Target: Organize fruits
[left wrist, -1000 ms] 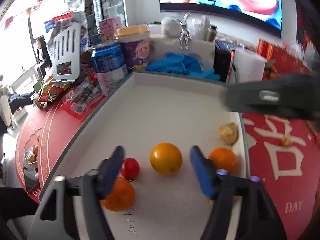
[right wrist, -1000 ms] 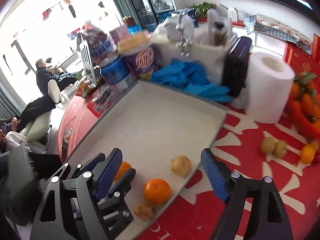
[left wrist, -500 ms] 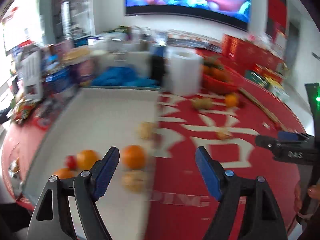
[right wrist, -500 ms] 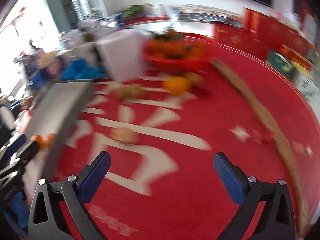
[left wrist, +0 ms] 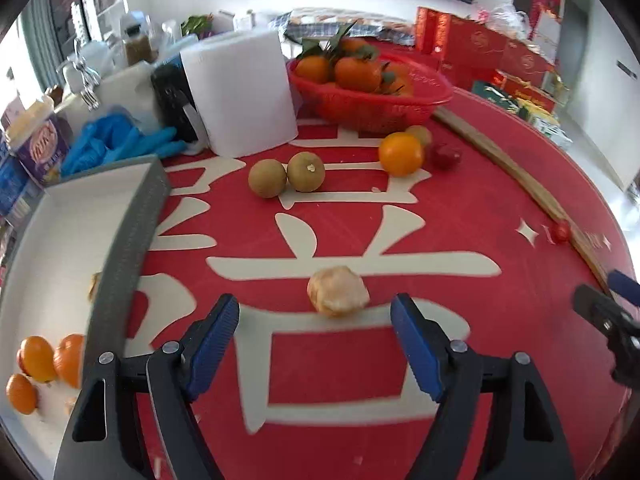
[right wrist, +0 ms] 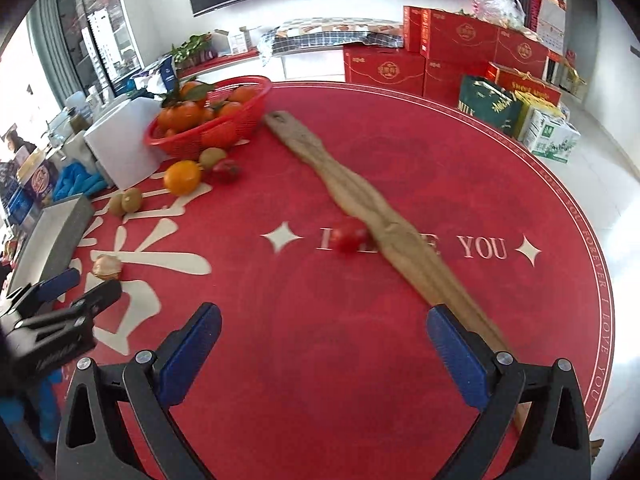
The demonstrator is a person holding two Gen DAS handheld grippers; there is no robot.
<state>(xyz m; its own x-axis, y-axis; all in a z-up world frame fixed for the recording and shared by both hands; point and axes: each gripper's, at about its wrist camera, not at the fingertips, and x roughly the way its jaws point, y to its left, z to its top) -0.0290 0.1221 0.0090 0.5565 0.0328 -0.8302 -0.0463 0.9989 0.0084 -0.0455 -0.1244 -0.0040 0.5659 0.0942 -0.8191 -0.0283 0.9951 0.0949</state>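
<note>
My left gripper [left wrist: 314, 330] is open and empty, just short of a pale peeled fruit [left wrist: 337, 291] on the red table. The grey-rimmed white tray [left wrist: 132, 224] at left holds several oranges [left wrist: 38, 359]. Two brown kiwis [left wrist: 285, 175], an orange [left wrist: 400, 153] and a small red fruit [left wrist: 443, 155] lie farther back. My right gripper [right wrist: 322, 344] is open and empty, facing a small red tomato [right wrist: 349, 236] beside a long wooden board [right wrist: 376, 216]. The left gripper also shows at the left edge of the right wrist view [right wrist: 60, 300].
A red basket of tangerines [left wrist: 368, 96] and a white paper roll [left wrist: 240, 92] stand at the back. Blue gloves [left wrist: 116, 140], cans and boxes crowd the far left. Red gift boxes [right wrist: 460, 48] stand beyond the table.
Both grippers have swung right, away from the tray, to face the open red table. The left now faces the peeled fruit, the right the tomato. Both stay open.
</note>
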